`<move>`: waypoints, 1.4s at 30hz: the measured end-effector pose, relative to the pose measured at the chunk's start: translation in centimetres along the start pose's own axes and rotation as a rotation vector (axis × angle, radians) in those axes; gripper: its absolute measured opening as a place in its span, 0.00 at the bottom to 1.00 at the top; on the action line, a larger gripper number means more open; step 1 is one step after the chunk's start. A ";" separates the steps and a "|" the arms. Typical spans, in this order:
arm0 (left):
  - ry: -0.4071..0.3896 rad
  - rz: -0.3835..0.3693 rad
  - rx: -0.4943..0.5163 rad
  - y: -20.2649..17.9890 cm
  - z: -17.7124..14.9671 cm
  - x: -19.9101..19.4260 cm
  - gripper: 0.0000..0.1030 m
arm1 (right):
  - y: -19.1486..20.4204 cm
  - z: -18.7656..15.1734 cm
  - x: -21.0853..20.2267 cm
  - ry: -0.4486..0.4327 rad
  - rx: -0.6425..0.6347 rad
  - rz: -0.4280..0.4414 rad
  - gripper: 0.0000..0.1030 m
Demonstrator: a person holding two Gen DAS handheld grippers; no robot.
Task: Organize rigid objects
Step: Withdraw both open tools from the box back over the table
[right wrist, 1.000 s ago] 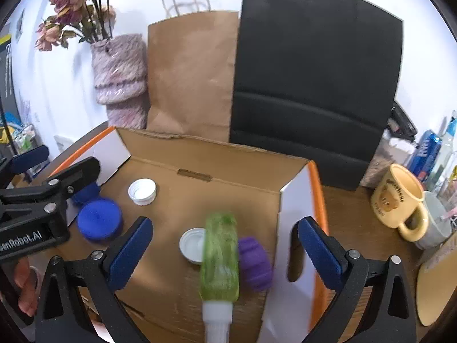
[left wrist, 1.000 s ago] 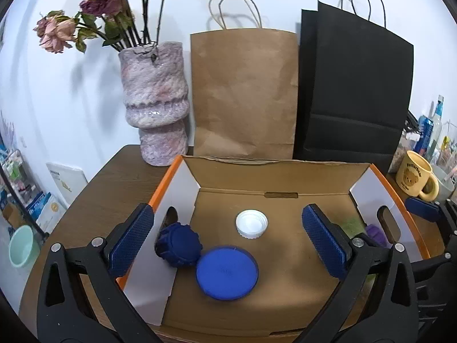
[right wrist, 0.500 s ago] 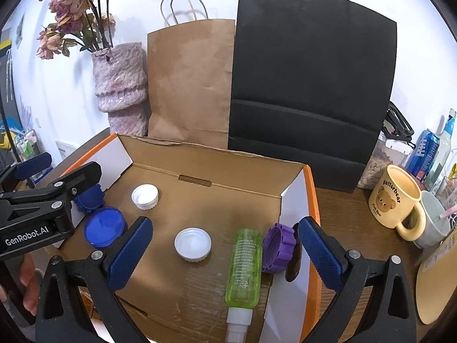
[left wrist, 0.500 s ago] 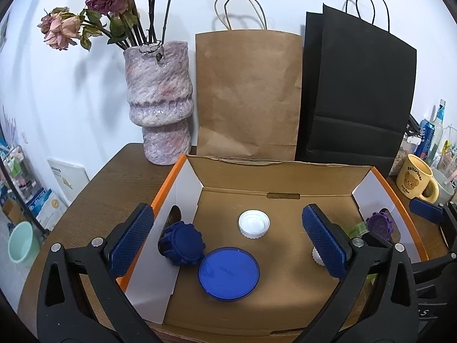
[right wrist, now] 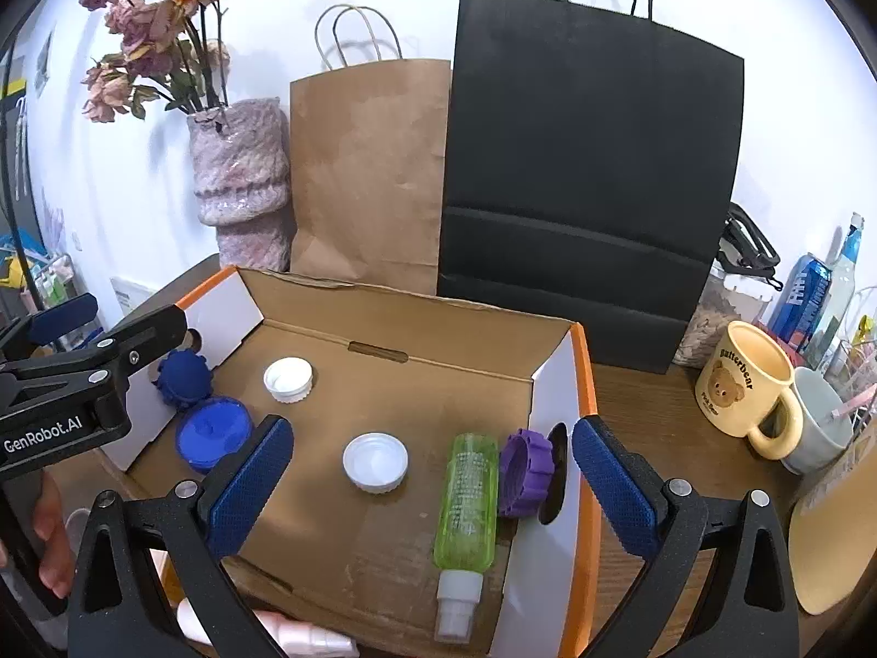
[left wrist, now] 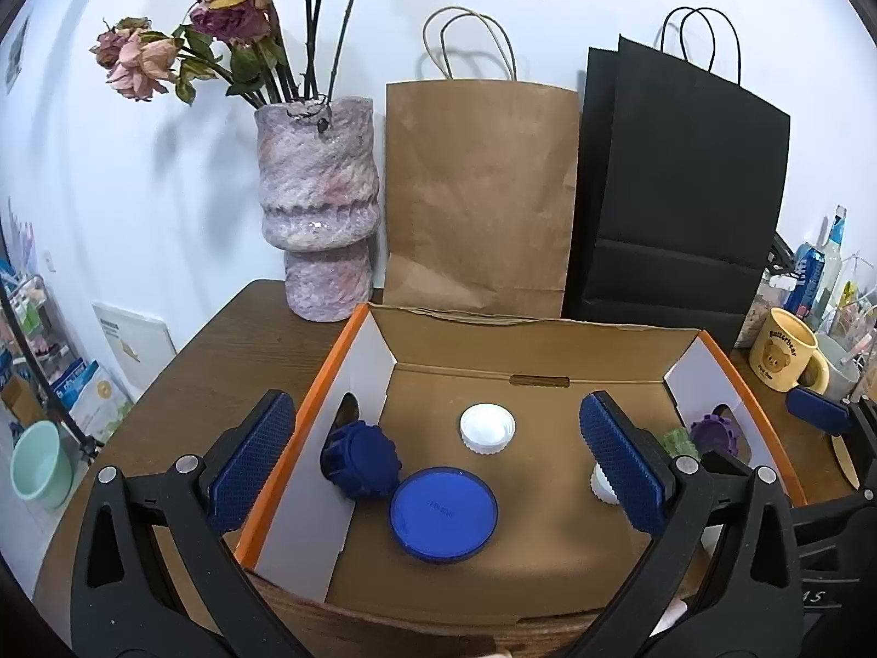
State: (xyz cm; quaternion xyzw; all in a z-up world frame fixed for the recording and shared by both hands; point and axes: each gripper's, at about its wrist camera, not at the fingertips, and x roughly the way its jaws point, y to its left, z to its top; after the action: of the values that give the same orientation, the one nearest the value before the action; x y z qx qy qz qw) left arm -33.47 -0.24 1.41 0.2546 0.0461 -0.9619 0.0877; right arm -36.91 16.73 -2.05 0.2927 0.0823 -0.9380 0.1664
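Both tongs, left [left wrist: 438,455] and right [right wrist: 433,471], gape wide, empty, above the cardboard box [right wrist: 559,384]. Green bottle [right wrist: 466,499] lies near-right inside, its cap end cut off by the box edge; purple cap [right wrist: 523,471] touches it.

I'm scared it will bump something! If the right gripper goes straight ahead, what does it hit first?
Probably the green bottle lying in the cardboard box, just ahead between the open fingers of the right gripper. Depth is hard to judge.
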 end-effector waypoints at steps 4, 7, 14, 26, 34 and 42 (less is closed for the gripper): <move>-0.002 -0.002 -0.001 0.3 -0.3 -0.8 1.00 | 0.3 -0.5 -1.0 -0.007 -0.011 0.007 1.00; -0.005 -0.006 -0.004 0.5 -0.5 -1.5 1.00 | 0.5 -0.9 -1.7 -0.011 -0.014 0.004 1.00; -0.009 -0.012 -0.010 0.9 -1.2 -3.1 1.00 | 0.7 -1.7 -3.3 -0.014 -0.015 -0.001 1.00; 0.014 -0.010 -0.012 2.1 -3.0 -5.4 1.00 | 1.6 -3.6 -6.0 -0.011 -0.008 0.002 1.00; 0.026 -0.004 -0.009 3.0 -4.2 -7.1 1.00 | 2.1 -4.9 -7.6 -0.007 -0.007 0.004 1.00; 0.037 -0.002 0.001 3.9 -5.5 -8.6 1.00 | 3.0 -6.6 -9.4 -0.002 -0.007 -0.001 1.00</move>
State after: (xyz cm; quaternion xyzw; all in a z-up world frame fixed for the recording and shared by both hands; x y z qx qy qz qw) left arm -22.70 -2.06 0.72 0.2725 0.0473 -0.9571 0.0858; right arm -25.11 18.12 -2.18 0.2910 0.0856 -0.9381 0.1672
